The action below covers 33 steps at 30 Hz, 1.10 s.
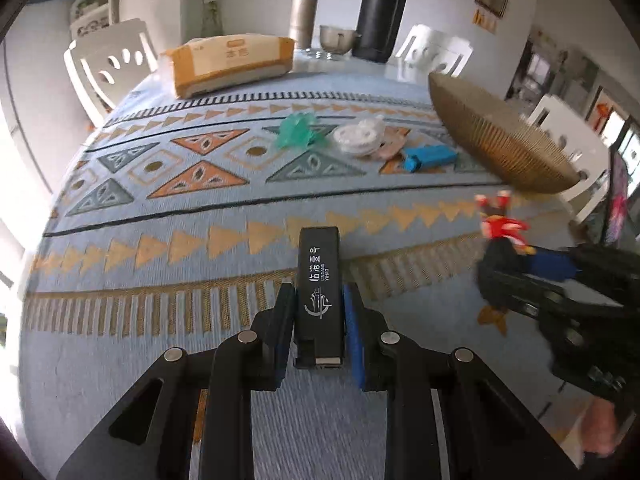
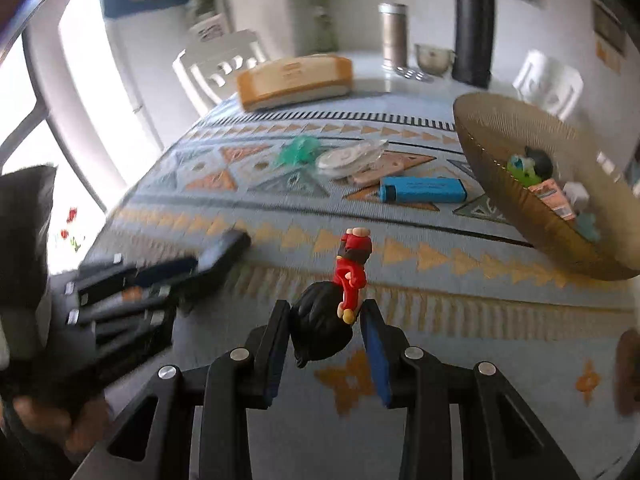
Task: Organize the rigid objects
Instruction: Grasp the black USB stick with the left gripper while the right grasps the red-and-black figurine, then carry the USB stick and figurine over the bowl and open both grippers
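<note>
My left gripper [image 1: 318,300] is shut on a black rectangular lighter-like box with white lettering [image 1: 320,276], held just above the patterned tablecloth. My right gripper [image 2: 326,312] is shut on a red and black toy figure [image 2: 340,296], held by its black head with the legs pointing away. In the left wrist view the right gripper [image 1: 516,264] and the figure [image 1: 502,224] appear at the right. The left gripper [image 2: 172,272] appears at the left of the right wrist view. A gold ribbed bowl [image 2: 520,200] at the right holds several small objects.
On the cloth lie a blue highlighter [image 1: 430,158], a white round disc [image 1: 358,136], a pink flat piece [image 1: 390,146] and a green plastic piece [image 1: 298,130]. Farther back stand a tissue pack [image 1: 232,64], a metal canister [image 1: 304,16], a black flask [image 1: 382,12] and a glass cup [image 1: 336,38].
</note>
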{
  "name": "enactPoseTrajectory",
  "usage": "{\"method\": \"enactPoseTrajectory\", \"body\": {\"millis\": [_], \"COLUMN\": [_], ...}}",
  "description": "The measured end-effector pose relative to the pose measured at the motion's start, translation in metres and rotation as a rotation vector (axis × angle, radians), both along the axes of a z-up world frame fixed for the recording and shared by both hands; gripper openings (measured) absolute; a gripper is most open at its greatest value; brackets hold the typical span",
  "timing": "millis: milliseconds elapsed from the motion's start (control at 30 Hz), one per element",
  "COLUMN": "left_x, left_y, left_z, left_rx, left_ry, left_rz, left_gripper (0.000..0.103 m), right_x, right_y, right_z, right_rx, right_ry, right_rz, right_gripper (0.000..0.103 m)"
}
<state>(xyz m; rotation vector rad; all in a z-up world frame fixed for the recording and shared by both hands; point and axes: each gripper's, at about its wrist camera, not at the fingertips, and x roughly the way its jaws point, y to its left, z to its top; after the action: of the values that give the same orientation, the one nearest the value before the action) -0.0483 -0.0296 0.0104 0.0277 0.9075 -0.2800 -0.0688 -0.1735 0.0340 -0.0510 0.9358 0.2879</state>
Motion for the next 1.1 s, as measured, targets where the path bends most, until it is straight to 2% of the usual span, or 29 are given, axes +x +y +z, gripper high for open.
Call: {"method": "enactPoseTrajectory", "body": {"millis": [100, 200, 267, 300, 333, 500, 600, 667, 733, 767, 800, 833, 967, 1067, 1100], "left_x": [-0.002, -0.004, -0.005, -0.006, -0.006, -0.004, -0.003, -0.002, 0.0, 0.001, 0.001, 0.002, -0.001, -0.003, -0.004], "left_y": [-0.006, -0.013, -0.016, -0.016, -0.015, -0.009, -0.009, -0.008, -0.007, -0.008, -0.009, -0.01, -0.014, -0.015, -0.019], "left_z": [-0.001, -0.003, -0.003, -0.003, -0.002, -0.003, -0.003, -0.004, -0.004, -0.004, -0.004, -0.003, 0.002, 0.022, 0.031], "left_rx": [0.062, 0.119, 0.14, 0.142, 0.137, 0.106, 0.12, 0.11, 0.1, 0.1, 0.1, 0.093, 0.088, -0.001, -0.009], "left_ry": [-0.029, -0.047, -0.055, -0.055, -0.054, -0.032, -0.032, -0.025, -0.019, -0.018, -0.018, -0.017, -0.039, -0.074, -0.095], "left_rz": [0.013, 0.008, -0.002, -0.003, -0.002, -0.008, 0.017, 0.022, 0.02, 0.016, 0.012, -0.001, -0.006, -0.017, -0.023], "left_gripper": [0.021, 0.021, 0.022, 0.022, 0.022, 0.023, 0.036, 0.037, 0.037, 0.037, 0.034, 0.021, 0.021, 0.021, 0.021], "right_x": [-0.011, -0.018, -0.017, -0.018, -0.017, -0.02, -0.016, -0.013, -0.012, -0.012, -0.012, -0.012, -0.016, -0.019, -0.02], "right_y": [-0.005, -0.016, -0.023, -0.026, -0.027, -0.026, -0.018, -0.011, -0.008, -0.008, -0.008, -0.009, -0.018, -0.033, -0.038], "right_z": [-0.004, -0.011, -0.019, -0.022, -0.025, -0.028, -0.028, -0.03, -0.03, -0.029, -0.028, -0.027, -0.024, -0.006, 0.002], "right_rx": [-0.037, -0.02, -0.011, -0.01, -0.01, -0.011, -0.027, -0.077, -0.095, -0.091, -0.078, -0.075, -0.013, 0.027, 0.028], "right_ry": [0.012, 0.026, 0.047, 0.055, 0.055, 0.039, 0.043, 0.033, 0.017, 0.011, 0.009, 0.003, -0.008, -0.055, -0.077], "right_rz": [0.03, 0.012, -0.018, -0.027, -0.036, -0.058, -0.076, -0.102, -0.12, -0.127, -0.125, -0.13, -0.126, -0.143, -0.154], "right_gripper": [0.035, 0.036, 0.045, 0.054, 0.058, 0.064, 0.065, 0.065, 0.058, 0.05, 0.032, 0.032, 0.032, 0.032, 0.032]}}
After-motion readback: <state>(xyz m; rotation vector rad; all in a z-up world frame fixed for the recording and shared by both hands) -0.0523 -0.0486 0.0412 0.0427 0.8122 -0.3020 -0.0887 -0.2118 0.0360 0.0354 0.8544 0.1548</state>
